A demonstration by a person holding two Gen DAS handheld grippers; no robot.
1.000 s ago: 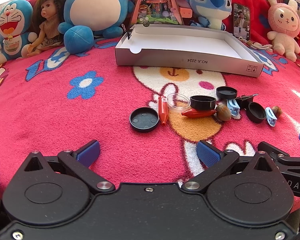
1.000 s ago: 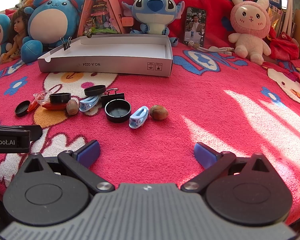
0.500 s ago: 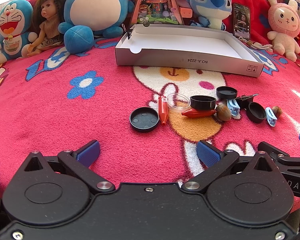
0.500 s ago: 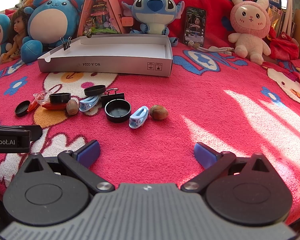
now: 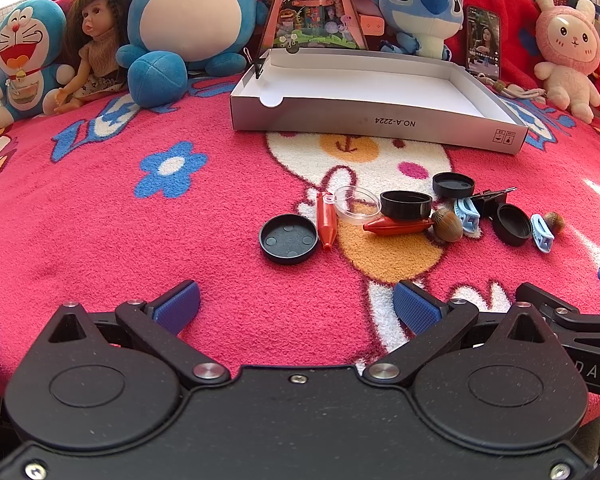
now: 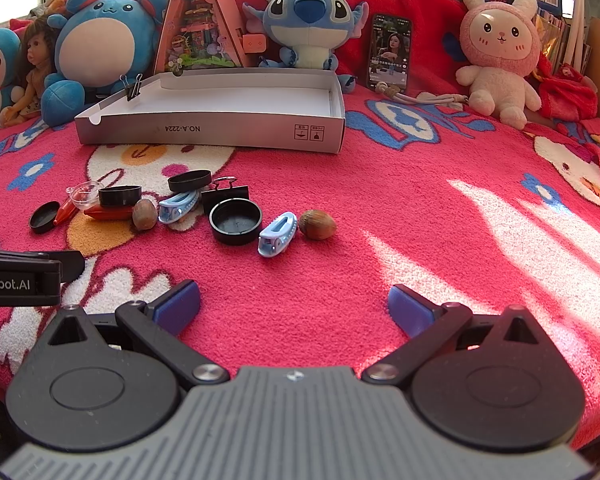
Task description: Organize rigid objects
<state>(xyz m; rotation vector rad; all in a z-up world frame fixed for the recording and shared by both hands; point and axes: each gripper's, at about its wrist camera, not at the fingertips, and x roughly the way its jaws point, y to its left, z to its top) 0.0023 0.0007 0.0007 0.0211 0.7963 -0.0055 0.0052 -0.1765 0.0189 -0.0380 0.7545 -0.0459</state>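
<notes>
The white box (image 5: 372,120) stands empty at the far side of the red blanket (image 5: 100,220); the small things lie in a row near it. Both claws, left (image 5: 296,304) and right (image 6: 294,306), are wide apart and hold nothing. I would take the outer pieces first, each by its narrow sides. Count: four black lids (image 6: 236,222), two red cones (image 5: 398,225), two blue clips (image 6: 278,234), two nuts (image 6: 317,224), one black binder clip (image 6: 225,193), one clear cup (image 5: 357,200).
</notes>
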